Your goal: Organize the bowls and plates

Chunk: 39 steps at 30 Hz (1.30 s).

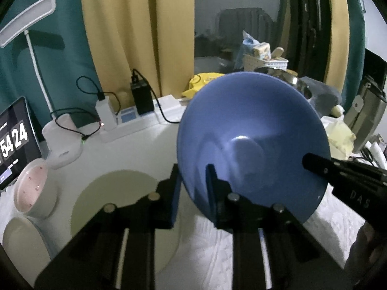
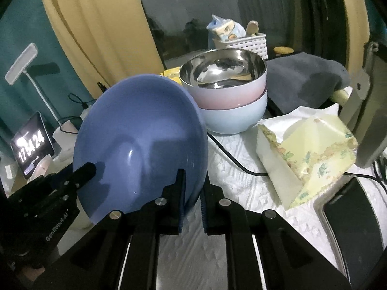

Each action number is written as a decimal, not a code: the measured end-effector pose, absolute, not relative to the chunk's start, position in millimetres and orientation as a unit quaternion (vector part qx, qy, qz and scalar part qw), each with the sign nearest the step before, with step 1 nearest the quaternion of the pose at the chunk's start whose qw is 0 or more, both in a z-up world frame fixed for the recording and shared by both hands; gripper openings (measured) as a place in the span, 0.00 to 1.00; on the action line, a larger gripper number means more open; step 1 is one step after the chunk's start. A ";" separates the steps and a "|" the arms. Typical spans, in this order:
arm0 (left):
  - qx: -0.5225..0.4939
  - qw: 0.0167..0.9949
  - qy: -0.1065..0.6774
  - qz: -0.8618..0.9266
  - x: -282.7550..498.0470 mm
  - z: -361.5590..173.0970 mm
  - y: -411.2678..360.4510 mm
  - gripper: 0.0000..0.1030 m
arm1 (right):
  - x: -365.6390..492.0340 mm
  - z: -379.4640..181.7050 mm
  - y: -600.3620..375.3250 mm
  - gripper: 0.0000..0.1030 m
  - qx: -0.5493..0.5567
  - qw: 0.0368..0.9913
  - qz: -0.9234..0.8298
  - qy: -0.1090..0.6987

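Pinching blue bowl [image 1: 251, 130] rim, left gripper [image 1: 193, 186] fingers nearly closed, right gripper [image 2: 192, 188] fingers likewise.

We count a white desk lamp [image 1: 29, 21], a tablet clock [image 2: 32, 142], a power strip [image 1: 135, 120], a tissue pack [image 2: 307, 149], a white basket [image 2: 246, 42], a grey cloth [image 2: 307, 77].

A glossy blue ceramic bowl [image 2: 140, 142] is plain; stacked steel-lined bowls [image 2: 227, 91] are pink over pale blue; the cream tissue pack [image 2: 312, 154] carries florals; curtains [image 1: 135, 31] are mustard.
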<state>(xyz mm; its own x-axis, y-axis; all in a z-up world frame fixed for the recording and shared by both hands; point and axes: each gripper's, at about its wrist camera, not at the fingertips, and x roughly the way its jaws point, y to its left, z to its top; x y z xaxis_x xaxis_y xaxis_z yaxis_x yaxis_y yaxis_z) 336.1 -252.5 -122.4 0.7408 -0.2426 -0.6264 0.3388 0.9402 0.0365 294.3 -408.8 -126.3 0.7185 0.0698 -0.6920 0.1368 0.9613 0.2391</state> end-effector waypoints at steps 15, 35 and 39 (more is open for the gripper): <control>0.061 0.937 0.302 -0.165 275.7 -97.3 -222.0 0.20 | 243.8 -102.8 -383.0 0.16 0.137 0.916 -0.012 0.377; 0.026 0.941 0.304 -0.148 207.4 -98.7 -155.0 0.20 | 192.6 -97.7 -325.9 0.17 0.115 0.911 0.021 0.395; 0.018 0.941 0.305 -0.146 198.1 -99.4 -143.6 0.20 | 184.0 -95.4 -313.6 0.18 0.104 0.912 0.023 0.397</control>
<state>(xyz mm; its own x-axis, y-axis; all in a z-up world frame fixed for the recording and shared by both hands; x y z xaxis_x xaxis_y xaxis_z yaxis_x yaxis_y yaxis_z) 198.1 -143.6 -99.4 0.7713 -0.2647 -0.5788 0.2866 0.9564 -0.0554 184.0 -313.6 -95.4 0.6840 0.1245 -0.7188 0.0412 0.9772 0.2085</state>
